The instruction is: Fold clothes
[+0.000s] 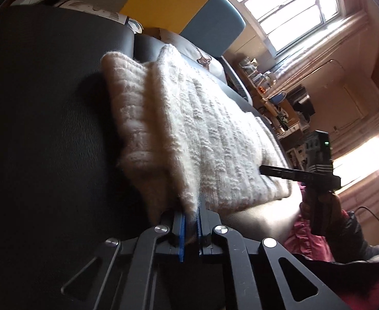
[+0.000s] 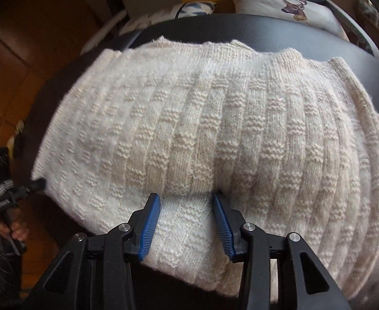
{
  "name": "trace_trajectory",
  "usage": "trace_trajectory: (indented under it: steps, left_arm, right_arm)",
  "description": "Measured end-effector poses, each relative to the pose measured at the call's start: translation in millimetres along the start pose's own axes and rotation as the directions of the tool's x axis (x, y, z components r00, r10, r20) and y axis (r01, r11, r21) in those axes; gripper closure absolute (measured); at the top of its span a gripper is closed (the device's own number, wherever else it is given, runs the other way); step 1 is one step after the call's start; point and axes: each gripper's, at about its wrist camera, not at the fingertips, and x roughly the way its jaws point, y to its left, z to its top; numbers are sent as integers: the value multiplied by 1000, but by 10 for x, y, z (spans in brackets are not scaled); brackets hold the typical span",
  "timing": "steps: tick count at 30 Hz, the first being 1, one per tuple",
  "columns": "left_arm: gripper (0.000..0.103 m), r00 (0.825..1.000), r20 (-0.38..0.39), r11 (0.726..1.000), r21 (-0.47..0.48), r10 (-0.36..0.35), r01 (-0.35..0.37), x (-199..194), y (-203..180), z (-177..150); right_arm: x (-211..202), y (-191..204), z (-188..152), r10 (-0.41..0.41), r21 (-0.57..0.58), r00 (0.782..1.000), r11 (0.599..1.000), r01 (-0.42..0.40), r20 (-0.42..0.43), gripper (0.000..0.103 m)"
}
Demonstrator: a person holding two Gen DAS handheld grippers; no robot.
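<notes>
Sweater [image 2: 202, 129] edge pinched in left tongs [image 1: 190, 222]; right tongs [image 2: 186, 222] spread.

Left tool [image 1: 190, 222] pinches cream knit sweater [image 1: 189, 134] on black seat [image 1: 47, 103].

Left wrist cam: rolled sideways, low at sweater [image 1: 189, 134] edge, looks along dark surface [image 1: 47, 129] toward windows; right tongs [image 1: 264, 169] visible far right. Right wrist cam: close above near hem, faces across sweater toward deer cushion [image 2: 287, 6]; left tongs [image 2: 41, 182] at left edge. Shared: sweater, dark surface.
</notes>
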Motion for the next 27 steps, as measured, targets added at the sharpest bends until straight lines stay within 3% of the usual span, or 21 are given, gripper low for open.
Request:
trace_trajectory:
  steps: [5, 9, 12, 13, 14, 17, 22, 25, 27]
  left_arm:
    - [97, 999, -37, 998, -54, 12, -14, -41, 18, -331]
    - [94, 1000, 2, 994, -113, 9, -8, -174, 19, -386]
    - [78, 995, 95, 996, -92, 28, -19, -460, -42, -218]
    - [68, 991, 126, 996, -82, 40, -29, -546, -62, -135]
    - [59, 986, 157, 997, -73, 51, -40, -632, -82, -53]
    - [53, 977, 193, 996, -20, 94, -91, -630, -160, 332]
    - [51, 990, 100, 994, 7, 104, -105, -71, -128, 983]
    - [52, 995, -9, 994, -37, 98, -99, 364, -27, 1169]
    - [52, 993, -57, 995, -17, 100, -102, 510, -19, 1221]
  right_arm:
    - [-14, 8, -61, -29, -35, 999, 999, 30, 15, 60]
    - [-63, -5, -34, -17, -51, 1000, 999, 19, 23, 60]
    - [-271, -47, 54, 93, -37, 994, 995, -91, 57, 60]
    - [-371, -54, 110, 124, -40, 989, 992, -121, 80, 60]
    - [-457, -51, 192, 122, -52, 988, 992, -117, 100, 60]
    - [-658, -40, 465, 91, -92, 986, 993, -79, 143, 60]
    - [-500, -144, 733, -3, -104, 996, 995, 12, 90, 60]
    - [-296, -247, 804, -29, -88, 999, 996, 33, 40, 60]
    - [-191, -304, 821, -28, -78, 999, 997, 30, 21, 60]
